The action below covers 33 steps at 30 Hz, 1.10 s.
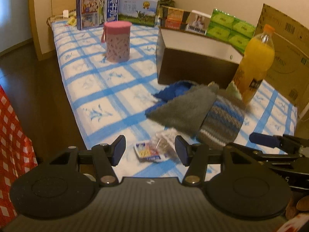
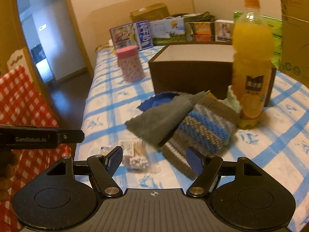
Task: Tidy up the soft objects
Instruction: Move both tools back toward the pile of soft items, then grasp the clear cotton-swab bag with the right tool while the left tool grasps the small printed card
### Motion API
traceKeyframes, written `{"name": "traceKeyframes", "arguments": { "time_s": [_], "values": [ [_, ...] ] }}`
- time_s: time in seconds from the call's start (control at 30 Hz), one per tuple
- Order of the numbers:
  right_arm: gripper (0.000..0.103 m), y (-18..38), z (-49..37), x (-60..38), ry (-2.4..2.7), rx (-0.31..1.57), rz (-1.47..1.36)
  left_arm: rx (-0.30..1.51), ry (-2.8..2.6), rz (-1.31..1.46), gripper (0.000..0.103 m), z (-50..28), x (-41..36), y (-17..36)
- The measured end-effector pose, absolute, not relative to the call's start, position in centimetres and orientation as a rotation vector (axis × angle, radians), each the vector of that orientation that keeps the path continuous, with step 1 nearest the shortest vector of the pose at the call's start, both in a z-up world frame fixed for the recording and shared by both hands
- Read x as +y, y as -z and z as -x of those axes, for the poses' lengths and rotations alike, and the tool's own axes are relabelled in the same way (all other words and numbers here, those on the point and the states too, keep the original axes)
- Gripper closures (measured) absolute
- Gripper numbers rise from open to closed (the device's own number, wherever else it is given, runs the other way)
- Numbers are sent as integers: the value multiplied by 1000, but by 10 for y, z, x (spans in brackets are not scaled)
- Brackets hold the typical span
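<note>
A pile of soft things lies on the blue-checked table: a grey fleece cloth (image 1: 183,106) (image 2: 160,116) on top, a striped knitted piece (image 1: 222,123) (image 2: 204,127) under it, a blue cloth (image 1: 173,91) (image 2: 158,101) behind, a pale green cloth (image 1: 234,90) (image 2: 232,100) by the bottle. An open dark box (image 1: 195,67) (image 2: 189,73) stands behind the pile. My left gripper (image 1: 149,150) is open and empty, near the table's front edge over a small packet. My right gripper (image 2: 154,158) is open and empty, just short of the striped piece; it also shows in the left wrist view (image 1: 270,141).
An orange juice bottle (image 1: 255,63) (image 2: 251,63) stands right of the pile. A bag of cotton swabs (image 2: 135,154) and a small card packet (image 1: 148,151) lie near the front edge. A pink canister (image 1: 117,41) (image 2: 130,63) stands further back. Boxes line the far edge.
</note>
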State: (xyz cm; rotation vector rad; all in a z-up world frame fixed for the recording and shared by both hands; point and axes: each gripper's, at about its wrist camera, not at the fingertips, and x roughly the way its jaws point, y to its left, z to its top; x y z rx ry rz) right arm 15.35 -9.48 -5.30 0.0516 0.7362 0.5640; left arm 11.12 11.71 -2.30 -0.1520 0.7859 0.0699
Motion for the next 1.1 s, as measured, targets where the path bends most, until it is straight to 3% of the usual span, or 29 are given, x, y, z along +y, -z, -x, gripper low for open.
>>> {"name": "traceKeyframes", "arguments": {
  "time_s": [0.47,0.83,1.0,1.1],
  "values": [
    [30,87,-158,-67,-622,772,53,878,-80,183,51,-117,127,65],
    [31,115,-177,-40,-672,754,140,915,-63,281,58,-133,145,92],
    [38,128,-194,-36,-694,759,109,942,-49,339,60,-143,151,108],
    [48,134,-202,-36,-699,784,96,944,-39,372,61,-148,153,114]
  ]
}}
